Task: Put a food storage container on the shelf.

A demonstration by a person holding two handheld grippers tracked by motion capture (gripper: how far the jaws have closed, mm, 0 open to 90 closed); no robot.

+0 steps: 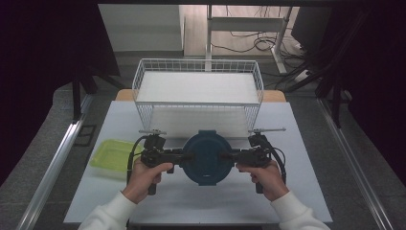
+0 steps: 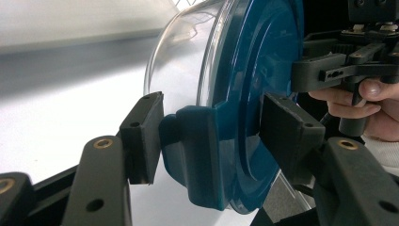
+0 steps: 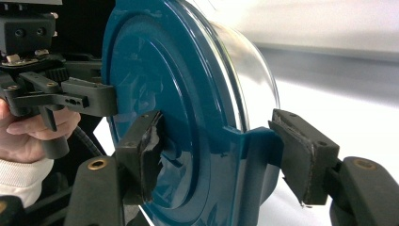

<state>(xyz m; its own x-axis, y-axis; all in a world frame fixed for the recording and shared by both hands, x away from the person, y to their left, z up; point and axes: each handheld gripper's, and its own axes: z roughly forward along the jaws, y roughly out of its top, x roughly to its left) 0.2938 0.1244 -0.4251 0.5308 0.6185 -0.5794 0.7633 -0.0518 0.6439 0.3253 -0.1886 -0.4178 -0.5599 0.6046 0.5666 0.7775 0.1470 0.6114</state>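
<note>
You hold the container point(image 1: 207, 158) near the tabletop's point(image 1: 306, 191) front edge; left gripper point(image 1: 187, 156) and right gripper point(image 1: 227, 155) each clamp a lid clip.

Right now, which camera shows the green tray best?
The high view: the green tray lies whole on the table's left side, beside the left hand-held gripper. Both gripper views face the blue-lidded container instead.
</note>
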